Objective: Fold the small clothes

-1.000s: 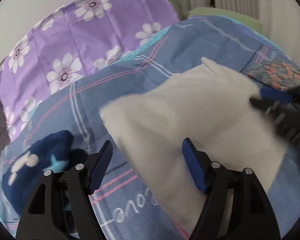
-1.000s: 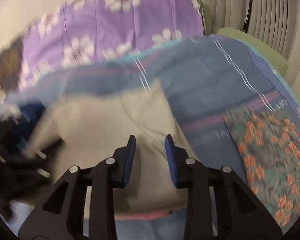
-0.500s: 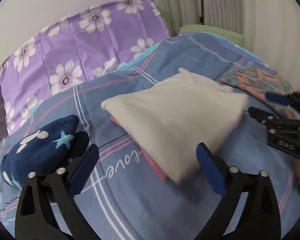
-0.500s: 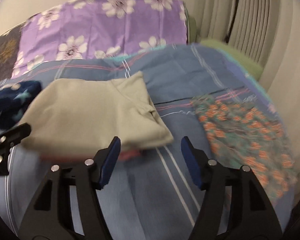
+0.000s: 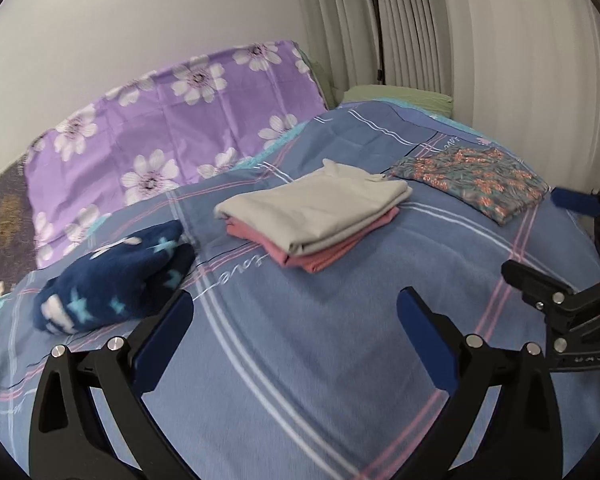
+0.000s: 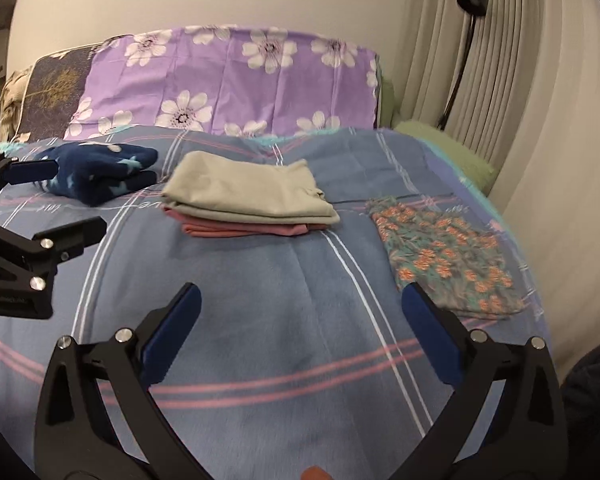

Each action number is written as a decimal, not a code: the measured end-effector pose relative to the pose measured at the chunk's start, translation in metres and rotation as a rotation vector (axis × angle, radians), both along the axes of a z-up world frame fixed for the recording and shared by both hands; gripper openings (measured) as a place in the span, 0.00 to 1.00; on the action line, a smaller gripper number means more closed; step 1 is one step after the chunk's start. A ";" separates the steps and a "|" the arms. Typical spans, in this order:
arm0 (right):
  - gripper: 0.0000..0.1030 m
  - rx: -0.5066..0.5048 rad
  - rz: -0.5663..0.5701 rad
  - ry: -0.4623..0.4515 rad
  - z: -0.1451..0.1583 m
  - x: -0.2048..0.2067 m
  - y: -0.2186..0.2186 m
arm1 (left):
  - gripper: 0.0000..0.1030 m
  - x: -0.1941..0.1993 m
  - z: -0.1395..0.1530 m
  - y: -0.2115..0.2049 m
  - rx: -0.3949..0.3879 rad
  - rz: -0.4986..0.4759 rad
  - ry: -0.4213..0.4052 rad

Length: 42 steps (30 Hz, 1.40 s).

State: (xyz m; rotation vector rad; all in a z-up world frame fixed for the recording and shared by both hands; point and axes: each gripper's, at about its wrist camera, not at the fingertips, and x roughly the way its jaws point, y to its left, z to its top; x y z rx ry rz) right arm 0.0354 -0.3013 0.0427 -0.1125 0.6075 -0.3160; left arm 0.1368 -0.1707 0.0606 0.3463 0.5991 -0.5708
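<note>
The left gripper (image 5: 296,332) stood with its jaws wide apart and nothing between them. The right gripper (image 6: 302,322) had its jaws opening, also over bare blue plaid bedspread (image 6: 300,300).

Ahead of both, well clear of the fingertips, the folded beige garment (image 5: 312,208) lay squarely on a folded pink garment (image 5: 328,254). A folded floral piece (image 6: 444,248) lay just past the right gripper's right finger, and a rumpled navy star-patterned garment (image 5: 112,276) sat beyond the left gripper's left finger.

The likely risk was in reaching for the navy piece: a finger sweeping low could catch the stack's edge and drag the beige layer askew. Grabbing the thick fleece by one loose layer could let it slip and bunch.

No containers were visible; everything rested on the bed.
</note>
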 end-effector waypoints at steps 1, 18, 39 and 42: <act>0.98 -0.010 0.002 -0.012 0.002 -0.006 0.005 | 0.99 -0.008 0.001 0.004 -0.005 0.001 -0.004; 0.98 0.121 -0.017 -0.063 0.015 -0.073 0.027 | 0.99 -0.104 0.021 0.055 -0.113 0.082 -0.093; 0.98 0.113 -0.019 -0.072 0.018 -0.089 0.044 | 0.99 -0.129 0.024 0.060 -0.104 0.087 -0.107; 0.98 0.110 -0.015 -0.073 0.018 -0.090 0.046 | 0.99 -0.130 0.023 0.063 -0.098 0.116 -0.117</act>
